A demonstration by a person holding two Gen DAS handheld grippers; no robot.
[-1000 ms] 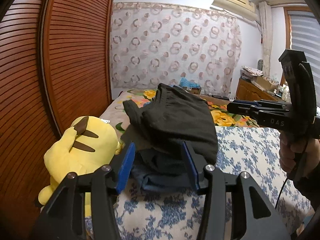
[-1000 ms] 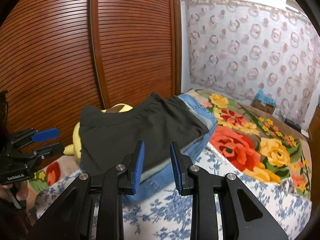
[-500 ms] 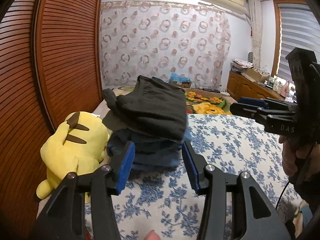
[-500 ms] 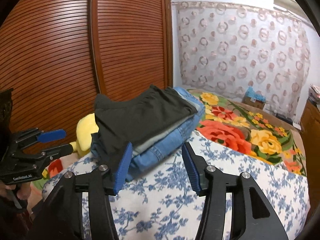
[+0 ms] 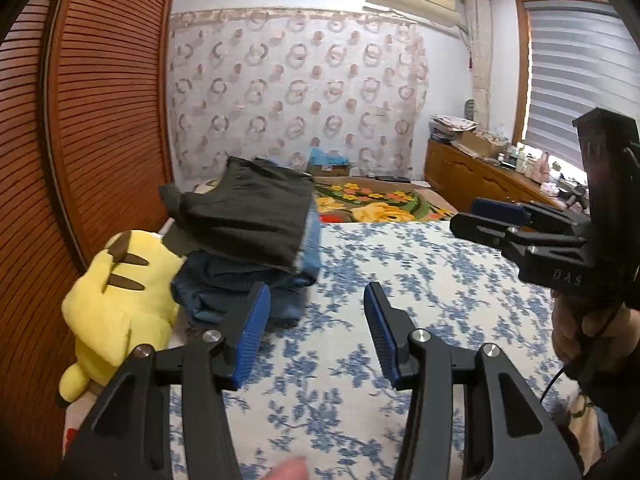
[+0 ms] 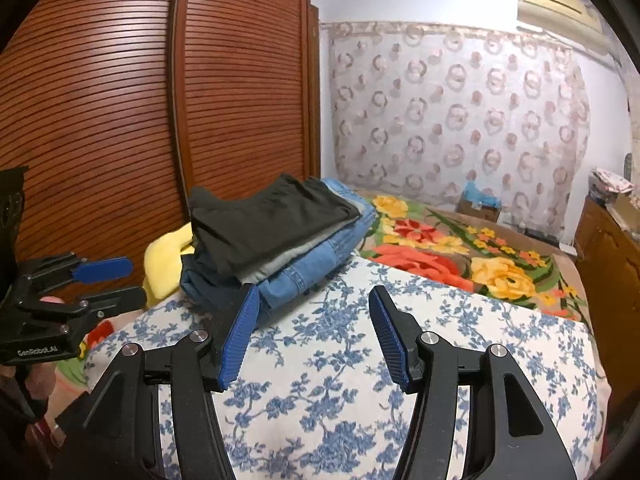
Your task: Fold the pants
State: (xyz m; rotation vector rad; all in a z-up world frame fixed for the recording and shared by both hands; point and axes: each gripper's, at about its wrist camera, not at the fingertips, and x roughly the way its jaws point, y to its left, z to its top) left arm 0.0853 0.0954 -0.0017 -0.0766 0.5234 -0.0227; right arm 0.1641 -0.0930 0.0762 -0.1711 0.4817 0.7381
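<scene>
Folded dark pants sit on top of stack of jeans, at 10 o'clock on blue-flowered bedspread, beside yellow plush toy. A second ago both grippers were right at stack; now both pulled back, stack well apart from them. Judgement: pants folded and placed, fold done. Right gripper: jaws opening, were much narrower a second ago, nothing between them. Left gripper: jaws apart, empty, touching nothing.
</scene>
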